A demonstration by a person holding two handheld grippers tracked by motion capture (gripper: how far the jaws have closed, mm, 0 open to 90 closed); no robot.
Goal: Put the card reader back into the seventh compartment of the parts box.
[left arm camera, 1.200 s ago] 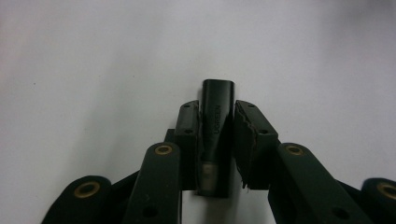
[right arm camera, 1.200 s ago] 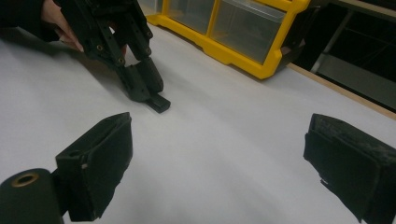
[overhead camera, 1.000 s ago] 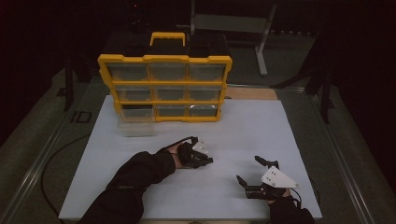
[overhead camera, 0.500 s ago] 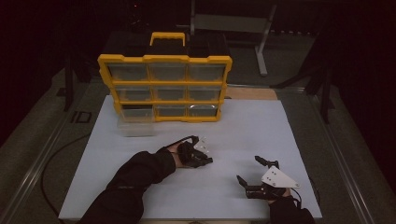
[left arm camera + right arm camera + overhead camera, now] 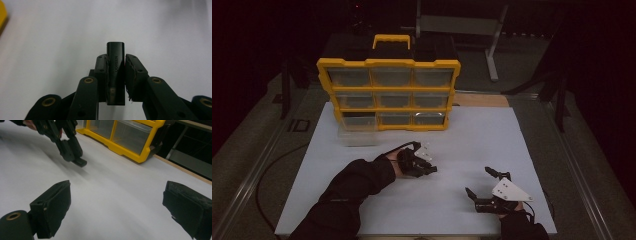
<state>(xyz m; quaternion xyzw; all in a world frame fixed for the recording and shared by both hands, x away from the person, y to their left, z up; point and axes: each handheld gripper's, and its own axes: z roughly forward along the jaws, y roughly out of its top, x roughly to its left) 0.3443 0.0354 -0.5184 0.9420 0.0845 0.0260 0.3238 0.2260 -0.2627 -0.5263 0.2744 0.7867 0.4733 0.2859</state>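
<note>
The pick-up looks done: the left gripper clamps a small black adapter just above the white tabletop, the right gripper waits wide and empty, and the yellow drawer organizer with one drawer pulled out probably comes next.

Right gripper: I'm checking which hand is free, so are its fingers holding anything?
No, the right gripper has its fingers spread wide over the bare white table.
</note>
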